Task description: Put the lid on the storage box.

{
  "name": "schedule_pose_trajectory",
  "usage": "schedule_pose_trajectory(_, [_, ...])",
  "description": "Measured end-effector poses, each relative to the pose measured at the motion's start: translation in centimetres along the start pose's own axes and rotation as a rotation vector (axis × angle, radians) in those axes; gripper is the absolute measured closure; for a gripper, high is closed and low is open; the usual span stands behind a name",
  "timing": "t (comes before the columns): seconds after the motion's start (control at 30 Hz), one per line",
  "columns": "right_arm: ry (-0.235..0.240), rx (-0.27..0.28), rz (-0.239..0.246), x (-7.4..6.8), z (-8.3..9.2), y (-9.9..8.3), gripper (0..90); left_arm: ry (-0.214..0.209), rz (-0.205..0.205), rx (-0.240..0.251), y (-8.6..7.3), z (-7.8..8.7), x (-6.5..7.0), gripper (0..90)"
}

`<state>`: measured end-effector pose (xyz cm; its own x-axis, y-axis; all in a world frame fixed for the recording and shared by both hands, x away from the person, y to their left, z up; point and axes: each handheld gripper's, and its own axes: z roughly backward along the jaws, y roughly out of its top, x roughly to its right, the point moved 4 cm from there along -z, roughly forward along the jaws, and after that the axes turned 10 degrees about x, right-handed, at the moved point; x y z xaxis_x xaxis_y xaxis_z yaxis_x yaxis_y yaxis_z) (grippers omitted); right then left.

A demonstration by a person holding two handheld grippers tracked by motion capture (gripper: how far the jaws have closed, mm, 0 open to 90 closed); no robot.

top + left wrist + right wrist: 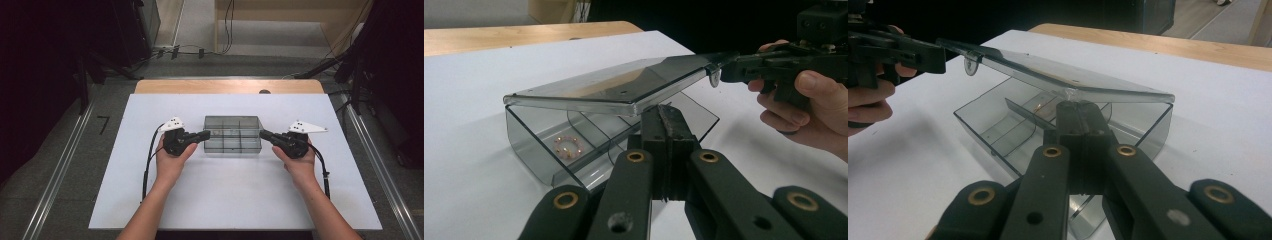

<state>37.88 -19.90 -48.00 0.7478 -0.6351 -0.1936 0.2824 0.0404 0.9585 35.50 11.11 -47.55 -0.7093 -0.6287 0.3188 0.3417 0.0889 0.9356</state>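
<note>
The see-through box [233,134] sits mid-table on the white mat [150,200], btwn both hands. Its lid [624,87] is lifted partway, tilted up, not fully open or shut. Left gripper [204,134] & right gripper [264,134] each have jaws squeezed together on a lid end. Inside, a small bead ring [568,147] lies in one slot. I think the lid move is about half done.

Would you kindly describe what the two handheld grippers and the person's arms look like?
Both the left gripper and right gripper are black, with brass-ringed pivots, a white three-cornered plate on top and a trailing black cable. The forearms are bare, with no sleeves.
</note>
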Motion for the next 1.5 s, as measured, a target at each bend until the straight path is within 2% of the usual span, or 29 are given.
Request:
schedule_pose_trajectory(0.33, [0.009,-0.007,-0.010,-0.6,0.3,-0.9,87.8,0.000,0.034,0.022,-1.4,0.6,-0.1,90.0])
schedule_pose_trajectory(0.43, [0.009,-0.022,-0.005,-1.0,0.3,-1.4,87.8,0.004,0.032,0.006,-1.9,0.5,-0.3,90.0])
schedule_pose_trajectory(0.5, [0.012,-0.028,-0.006,-1.2,0.2,-1.7,87.8,0.002,0.038,0.011,-2.0,0.6,-0.2,90.0])
schedule_pose_trajectory(0.57, [0.011,-0.032,0.000,-1.3,0.1,-2.0,87.8,0.005,0.027,0.009,-2.1,0.7,-0.1,90.0])
schedule_pose_trajectory(0.63, [0.007,-0.038,0.000,-1.4,0.1,-2.2,87.8,0.004,0.037,0.018,-2.3,0.8,-0.1,90.0])
schedule_pose_trajectory(0.8, [0.005,-0.050,0.006,-1.4,0.1,-2.9,87.8,0.012,0.036,-0.010,-3.3,0.9,-0.1,90.0])
schedule_pose_trajectory(0.93, [-0.002,-0.067,0.004,-1.5,0.1,-3.3,87.8,0.011,0.060,-0.008,-4.0,1.0,0.0,90.0])
schedule_pose_trajectory(1.13, [-0.005,-0.076,0.001,-1.5,0.2,-3.7,87.8,0.019,0.045,-0.019,-4.3,1.1,0.1,90.0])
schedule_pose_trajectory(1.3, [-0.009,-0.081,0.003,-1.5,0.3,-4.0,87.8,0.024,0.048,-0.023,-4.5,1.1,0.0,90.0])
schedule_pose_trajectory(1.5, [-0.010,-0.078,0.012,-1.6,0.7,-4.0,87.8,0.009,0.044,-0.025,-4.6,1.2,0.3,90.0])
